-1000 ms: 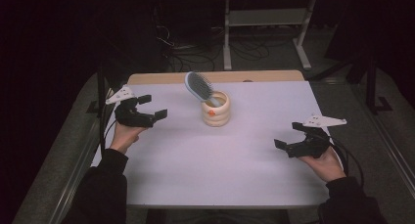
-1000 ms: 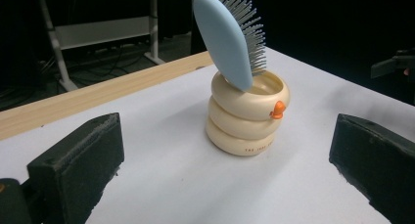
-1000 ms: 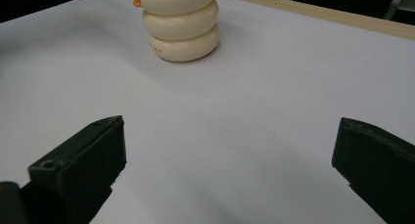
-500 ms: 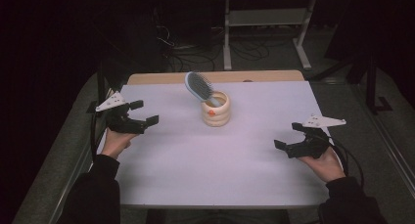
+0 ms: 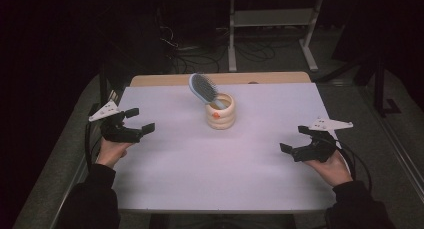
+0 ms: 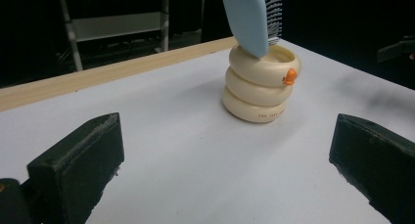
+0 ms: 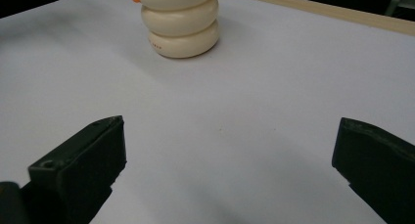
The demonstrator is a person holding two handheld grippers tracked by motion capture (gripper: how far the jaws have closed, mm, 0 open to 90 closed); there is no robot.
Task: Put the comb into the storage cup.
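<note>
Down at the near edge, 2 dark sleeves come in, each hand wrapped around a hand-held gripper. The left hand-held gripper (image 5: 138, 120) sits at the left side of the white surface (image 5: 215, 174), jaws spread wide and gripping nothing; in the left gripper view its 2 black jaws stand far apart over bare white, with the holder between and beyond them. Across on the other side, the right hand-held gripper (image 5: 295, 139) rests near the right edge, jaws likewise spread and bare, a grey three-cornered plate on top and a cable looping back past the wrist. Its own view shows the same wide gap, the holder up ahead.

Moving farther in, well apart from both grippers and toward the far middle of the surface, stands a cream ringed holder (image 5: 220, 113) made of 3 stacked rolls, upright, with a small orange beak-like knob (image 6: 289, 76) on its top ring. A light blue hairbrush (image 5: 202, 87) stands in it, handle down inside, bristled head tilted up and to the left.

Beyond that runs a light wooden strip (image 5: 165, 80) along the far edge, then dark floor with cables and a pale metal frame (image 5: 272, 19).
</note>
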